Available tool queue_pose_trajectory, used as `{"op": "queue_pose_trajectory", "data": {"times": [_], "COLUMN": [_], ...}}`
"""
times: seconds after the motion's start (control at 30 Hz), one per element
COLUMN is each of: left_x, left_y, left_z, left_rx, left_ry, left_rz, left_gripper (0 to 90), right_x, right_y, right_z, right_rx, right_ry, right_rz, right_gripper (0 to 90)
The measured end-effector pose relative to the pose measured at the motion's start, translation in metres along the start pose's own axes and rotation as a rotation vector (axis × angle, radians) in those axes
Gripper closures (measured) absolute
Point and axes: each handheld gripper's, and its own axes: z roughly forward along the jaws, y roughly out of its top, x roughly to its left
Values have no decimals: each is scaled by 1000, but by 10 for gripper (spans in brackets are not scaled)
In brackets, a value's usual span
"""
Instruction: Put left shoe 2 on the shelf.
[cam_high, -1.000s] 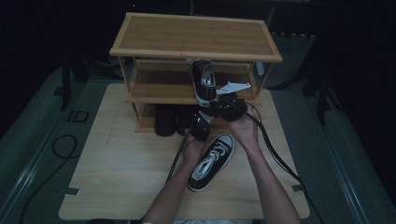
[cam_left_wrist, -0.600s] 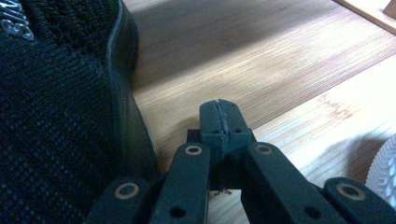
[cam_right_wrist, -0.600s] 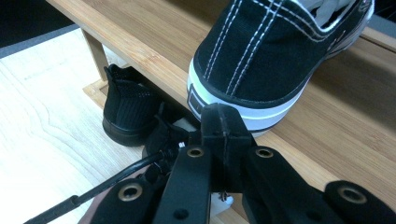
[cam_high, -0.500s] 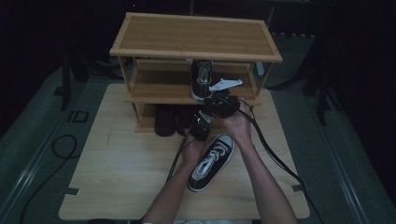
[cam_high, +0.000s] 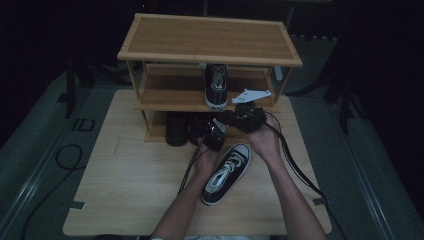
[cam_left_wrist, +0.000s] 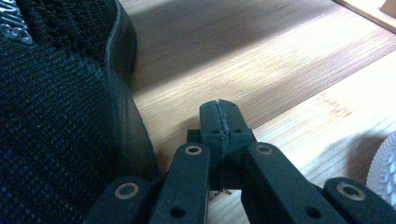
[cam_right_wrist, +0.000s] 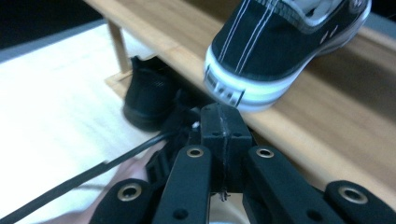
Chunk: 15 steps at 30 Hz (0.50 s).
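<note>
A black-and-white sneaker (cam_high: 216, 86) stands on the middle shelf of the bamboo shoe rack (cam_high: 210, 37), heel toward me; its heel (cam_right_wrist: 243, 88) shows close in the right gripper view. Its mate (cam_high: 227, 172) lies on the table between my forearms. My right gripper (cam_high: 231, 116) (cam_right_wrist: 221, 116) hovers just below and right of the shelved sneaker's heel, jaws shut on nothing. My left gripper (cam_high: 212, 131) (cam_left_wrist: 220, 112) sits low at the rack's bottom shelf, jaws shut and empty, beside a black knit shoe (cam_left_wrist: 56, 116).
Dark shoes (cam_high: 177, 127) (cam_right_wrist: 147, 95) fill the left part of the bottom shelf. The wooden table (cam_high: 125, 190) carries the rack at its far edge. Cables (cam_high: 295, 165) trail from both grippers toward me. The sneaker's white toe (cam_left_wrist: 385, 170) shows at the right edge of the left gripper view.
My right gripper nudged toward the shelved sneaker, then drew back a little toward me and to the right. The left hand stayed put.
</note>
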Motion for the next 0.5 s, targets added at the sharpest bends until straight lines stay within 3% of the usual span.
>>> {"op": "queue_pose_trajectory", "data": {"times": [0.2, 0.5], "left_x": [0, 1], "left_y": [0, 0], "left_z": [1, 0], "left_rx": [-3, 5], "left_ry": [-3, -3], "left_rz": [-6, -5], "left_gripper": [900, 900], "right_x": [2, 7], "right_y": [-18, -47], "right_z": [-12, -12], "right_rx": [1, 42], "right_ry": [14, 38], "right_rz": [17, 30], "right_gripper": [897, 894]}}
